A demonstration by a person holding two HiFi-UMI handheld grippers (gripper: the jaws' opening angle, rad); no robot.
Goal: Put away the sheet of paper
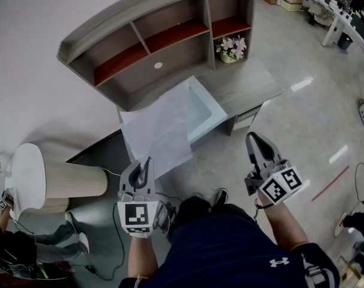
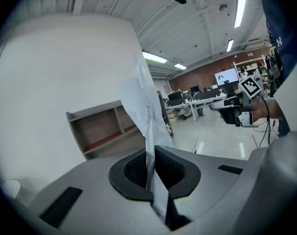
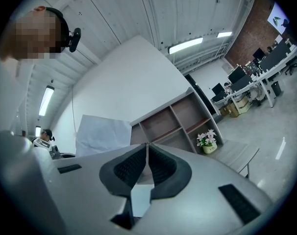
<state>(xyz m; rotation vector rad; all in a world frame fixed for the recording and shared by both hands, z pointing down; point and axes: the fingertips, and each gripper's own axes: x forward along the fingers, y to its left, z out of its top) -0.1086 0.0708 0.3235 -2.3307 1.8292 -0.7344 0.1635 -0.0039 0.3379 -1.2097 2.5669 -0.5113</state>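
Note:
The white sheet of paper [image 1: 161, 131] hangs in the air in front of the grey desk [image 1: 254, 83], partly covering a pale blue open box [image 1: 209, 110] on the desktop. My left gripper [image 1: 147, 162] is shut on the sheet's near edge. In the left gripper view the paper [image 2: 147, 102] rises from between the closed pads of the left gripper [image 2: 151, 173]. My right gripper [image 1: 254, 139] is held off to the right, shut with nothing in it. The right gripper view shows the right gripper [image 3: 146, 151] closed, with the sheet [image 3: 102, 133] off to its left.
Grey shelving with red-lined compartments [image 1: 152, 35] stands at the back of the desk. A pot of flowers [image 1: 231, 48] sits in its right corner. A white round ribbed stand [image 1: 44, 182] is at the left, and a person [image 1: 11, 239] is at the lower left.

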